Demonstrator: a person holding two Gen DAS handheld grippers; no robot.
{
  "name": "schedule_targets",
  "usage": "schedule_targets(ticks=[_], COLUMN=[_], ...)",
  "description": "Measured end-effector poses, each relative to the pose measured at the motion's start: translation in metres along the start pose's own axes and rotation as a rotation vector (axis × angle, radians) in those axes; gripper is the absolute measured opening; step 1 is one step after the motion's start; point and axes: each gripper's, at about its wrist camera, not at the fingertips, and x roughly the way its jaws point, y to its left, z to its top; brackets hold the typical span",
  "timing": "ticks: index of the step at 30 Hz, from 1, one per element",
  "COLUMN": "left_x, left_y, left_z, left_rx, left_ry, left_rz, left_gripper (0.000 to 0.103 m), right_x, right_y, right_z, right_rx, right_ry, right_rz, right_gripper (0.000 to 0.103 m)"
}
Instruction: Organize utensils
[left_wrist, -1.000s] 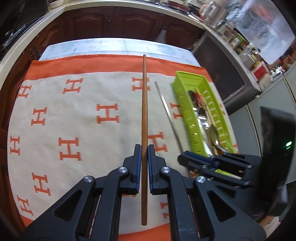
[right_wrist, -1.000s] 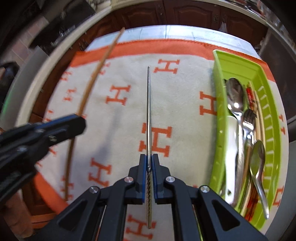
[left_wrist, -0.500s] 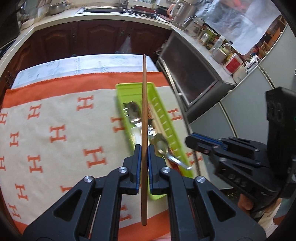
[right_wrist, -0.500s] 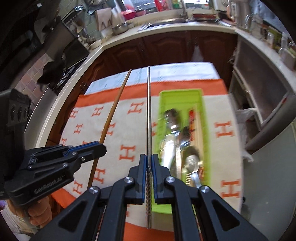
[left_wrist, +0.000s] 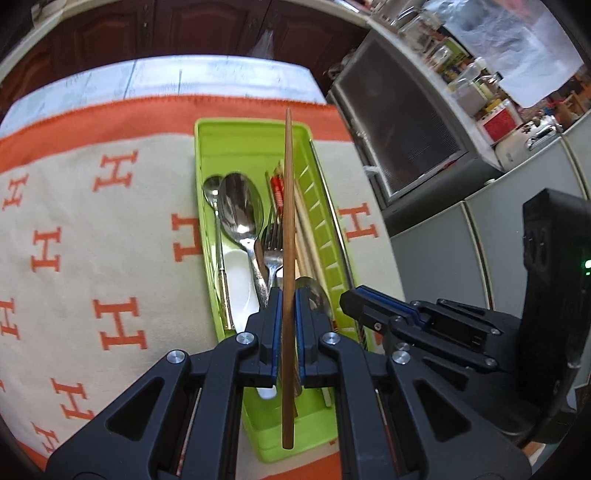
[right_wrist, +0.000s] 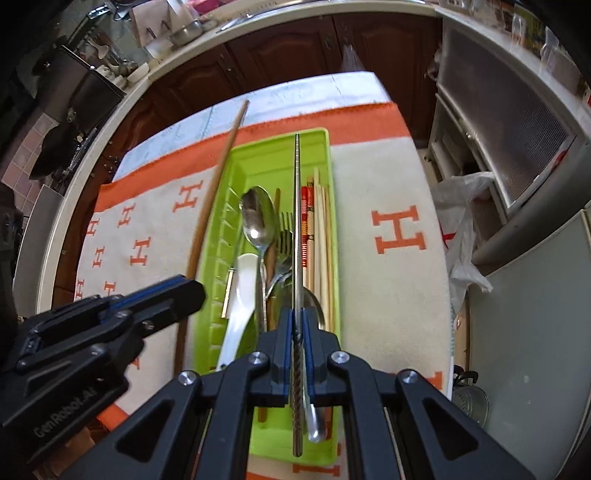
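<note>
My left gripper (left_wrist: 286, 306) is shut on a long brown wooden chopstick (left_wrist: 288, 184), which it holds lengthwise above the lime green tray (left_wrist: 236, 140). To its right, my right gripper (right_wrist: 296, 317) is shut on a thin metal chopstick (right_wrist: 296, 184) with a twisted grip, also lengthwise over the tray (right_wrist: 273, 155). In the tray lie steel spoons (left_wrist: 240, 210), a fork (left_wrist: 273, 240), a white spoon (right_wrist: 240, 295) and a bundle of pale chopsticks (right_wrist: 321, 236). In each wrist view the other gripper shows alongside: the right gripper (left_wrist: 351, 299) and the left gripper (right_wrist: 195, 291).
A cream cloth (left_wrist: 92, 229) with orange H marks and an orange border covers the table. The tray stands near the table's right edge. Beyond that edge are grey cabinets (left_wrist: 443, 240), a white plastic bag (right_wrist: 461, 229) and an oven front (left_wrist: 399, 122). Dark wood cupboards line the back.
Both grippers have carried their chopsticks rightward, from above the bare cloth to above the green tray. Both have stayed shut throughout.
</note>
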Motion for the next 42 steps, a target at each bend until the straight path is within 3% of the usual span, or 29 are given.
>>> schedule_targets(ticks=[9,12,15,17,20,31,33,37,42], left_x=[0.022,0.018,0.009,0.002,-0.009,-0.048,-0.054,-0.071,-0.104], left_y=[0.001,0.002,0.008,0.012,0.016,0.03,0.035,0.05,0.069], left_z=[-0.006,-0.01,-0.013,-0.016,-0.02,-0.045,-0.052,-0.07,-0.09], left_rx=[0.041,0.059,0.053,0.045,0.044,0.065,0.075,0.076,0.041], left_ry=[0.018,0.021,0.008,-0.008,-0.038,-0.121,-0.124,-0.154,-0.212], left_rz=[0.052,0.085,0.09,0.101,0.111,0.156,0.173,0.22,0.254], left_gripper=[0.008,0.018,0.036,0.054,0.065,0.082,0.083,0.087,0.089], right_x=[0.025,0.031,0.039,0.043,0.042,0.009,0.006,0.003,-0.002], right_y=[-0.008,-0.007,-0.012,-0.016,-0.018,0.006,0.012,0.022,0.042], right_z=[0.003,0.001,-0.004,-0.009,-0.015,-0.022,-0.024,-0.033,-0.05], right_rx=[0.004,0.013,0.068,0.098,0.118,0.076,0.076,0.084,0.052], right_ry=[0.059,0.075,0.122,0.142,0.145,0.035,0.01,-0.02,-0.044], right_rz=[-0.012,0.019,0.071,0.103,0.124,0.093,0.079,0.073,0.055], right_gripper=[0.006,0.006,0.007,0.007,0.007,0.007,0.01,0.027,0.029])
